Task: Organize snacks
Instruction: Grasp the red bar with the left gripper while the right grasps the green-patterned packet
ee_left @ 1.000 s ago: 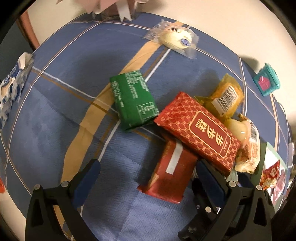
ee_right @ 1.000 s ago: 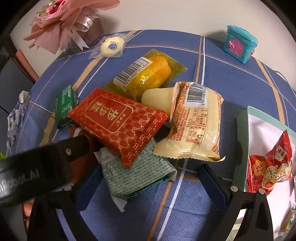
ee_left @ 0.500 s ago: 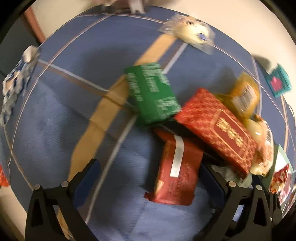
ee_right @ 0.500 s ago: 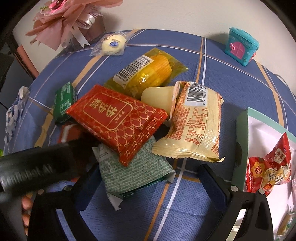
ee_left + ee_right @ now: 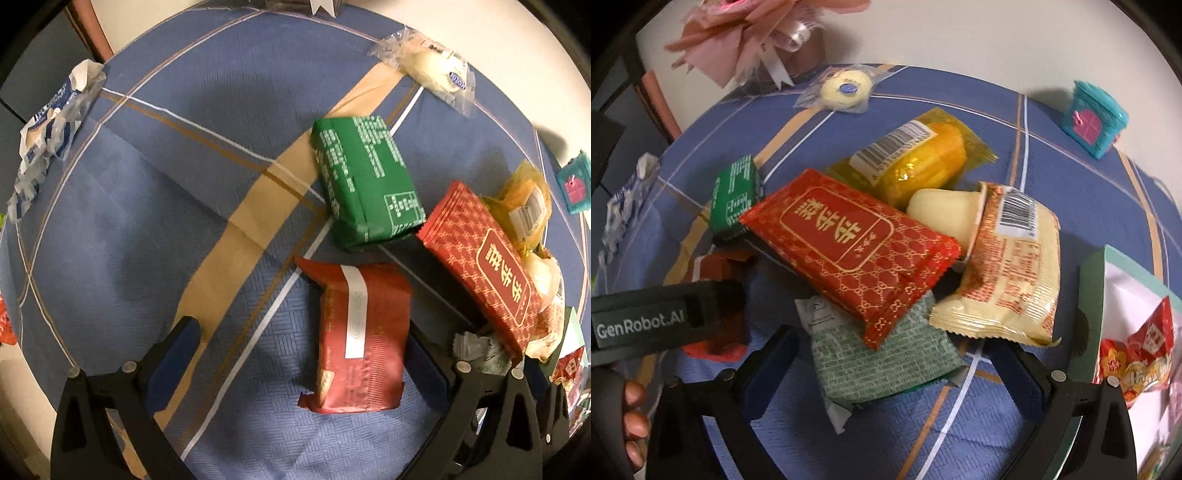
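The left gripper (image 5: 301, 363) is spread wide and holds nothing. A dark red packet with a silver stripe (image 5: 360, 338) lies flat on the blue checked tablecloth (image 5: 147, 229) between its two blue pads, close to the pad at 3 o'clock and well apart from the pad at 9 o'clock; I cannot tell if it touches the near pad. At 12 o'clock from this packet lies a green packet with white print (image 5: 365, 188), just beside it. At 2 o'clock a red packet with a gold label (image 5: 484, 266) rests on the pile of other snacks. Far at 1 o'clock, near the table edge, is a round white cake in clear wrap (image 5: 432, 68). At 10 o'clock, on the edge of the cloth, lies a blue and white wrapper (image 5: 48, 129).

The right gripper (image 5: 895, 363) is also spread wide and empty. A pale green packet (image 5: 882, 354) lies between its pads, and the red packet with a gold label lies partly over its top end. At 1 o'clock is a cream packet with a barcode (image 5: 1012, 269), touching a pale jelly cup (image 5: 942, 212). Behind them, at 12 o'clock, is a yellow packet (image 5: 919, 155). At 3 o'clock stands a box with a teal rim (image 5: 1093, 302), with a red snack bag (image 5: 1137, 347) inside. At 1 o'clock, far, is a small teal toy house (image 5: 1095, 118). At 11 o'clock is a pink ribbon bouquet (image 5: 746, 40). The body of the left gripper crosses at 9 o'clock, with fingers (image 5: 635, 417) below it
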`<action>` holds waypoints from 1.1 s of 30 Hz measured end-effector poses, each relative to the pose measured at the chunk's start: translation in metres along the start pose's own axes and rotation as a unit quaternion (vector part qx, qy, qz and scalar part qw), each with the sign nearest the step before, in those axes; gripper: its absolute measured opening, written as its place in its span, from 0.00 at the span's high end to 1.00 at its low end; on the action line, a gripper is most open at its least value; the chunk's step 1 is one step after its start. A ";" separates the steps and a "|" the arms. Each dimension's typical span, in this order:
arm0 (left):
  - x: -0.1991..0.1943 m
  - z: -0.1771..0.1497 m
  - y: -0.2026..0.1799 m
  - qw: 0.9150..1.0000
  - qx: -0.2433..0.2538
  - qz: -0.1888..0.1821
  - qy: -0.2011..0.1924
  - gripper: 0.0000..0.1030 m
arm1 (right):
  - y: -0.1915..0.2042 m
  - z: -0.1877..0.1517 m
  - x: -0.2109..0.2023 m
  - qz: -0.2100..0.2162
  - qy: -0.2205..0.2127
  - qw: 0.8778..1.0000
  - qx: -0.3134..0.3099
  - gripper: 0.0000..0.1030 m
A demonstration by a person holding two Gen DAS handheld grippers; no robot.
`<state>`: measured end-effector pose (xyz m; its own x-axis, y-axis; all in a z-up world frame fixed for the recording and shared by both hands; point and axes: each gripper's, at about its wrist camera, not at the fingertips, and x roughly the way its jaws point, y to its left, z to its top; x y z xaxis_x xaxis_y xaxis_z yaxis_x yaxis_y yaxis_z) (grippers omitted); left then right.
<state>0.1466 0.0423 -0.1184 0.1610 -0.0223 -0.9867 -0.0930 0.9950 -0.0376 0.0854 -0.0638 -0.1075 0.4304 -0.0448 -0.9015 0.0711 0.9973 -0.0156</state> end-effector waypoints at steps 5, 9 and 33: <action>-0.001 -0.002 0.010 1.000 -0.002 -0.002 -0.005 0.00 | 0.006 0.004 0.004 -0.003 -0.008 1.000 -0.008 0.00; 0.002 -0.002 0.009 1.000 0.007 0.004 -0.007 0.00 | -0.001 0.003 0.004 -0.001 -0.016 1.000 0.000 0.00; 0.000 0.000 0.021 1.000 0.013 -0.008 0.010 0.00 | 0.013 -0.011 -0.019 0.024 0.011 0.999 -0.036 0.34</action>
<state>0.1449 0.0635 -0.1186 0.1426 -0.0398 -0.9890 -0.0655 0.9966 -0.0495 0.0686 -0.0495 -0.0956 0.4113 0.0043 -0.9115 -0.0152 0.9999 -0.0021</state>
